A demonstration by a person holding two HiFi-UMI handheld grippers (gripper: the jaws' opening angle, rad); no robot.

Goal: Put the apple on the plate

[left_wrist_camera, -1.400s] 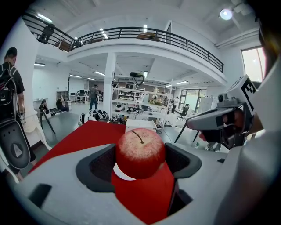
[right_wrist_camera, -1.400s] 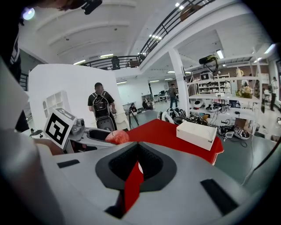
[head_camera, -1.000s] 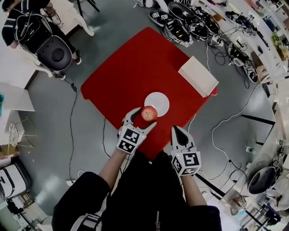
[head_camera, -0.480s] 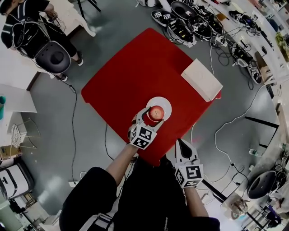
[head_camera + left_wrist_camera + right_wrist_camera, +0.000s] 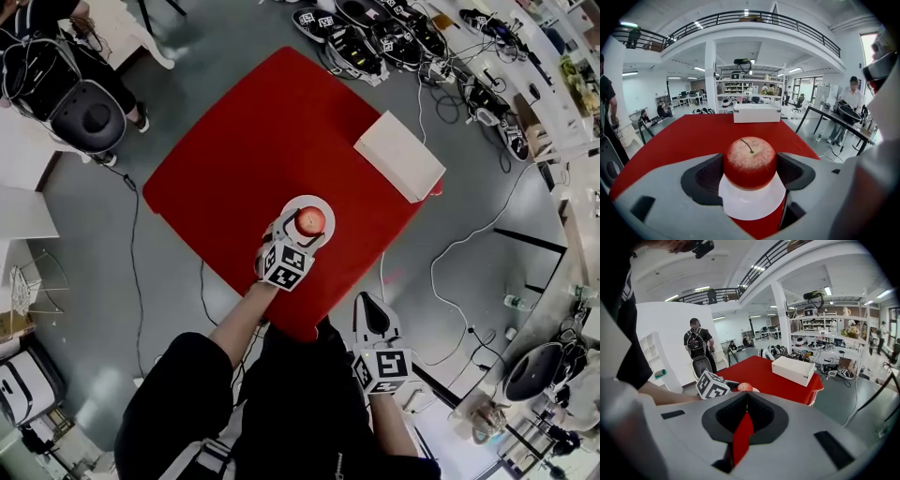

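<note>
Left gripper view looks along the left gripper (image 5: 303, 227), whose jaws are clamped on the apple (image 5: 750, 161), one dark pad pressed against each flank. The fruit sits squarely between them with its stem upright and turned slightly toward the far side. Directly beneath it lies the white plate (image 5: 752, 204), its near rim showing below the apple and between the jaw tips. Whether the apple's underside touches the plate cannot be told. The plate rests on the red table (image 5: 272, 141), near the edge closest to the person, and a white box (image 5: 398, 155) stands at the far right corner, well apart from the plate. From the head view, the apple is over the plate's middle, with the jaws reaching in from the near side. The right gripper (image 5: 371, 309) is held off the table beside the person's body, well apart from the plate, its jaws pressed together with nothing between them.
</note>
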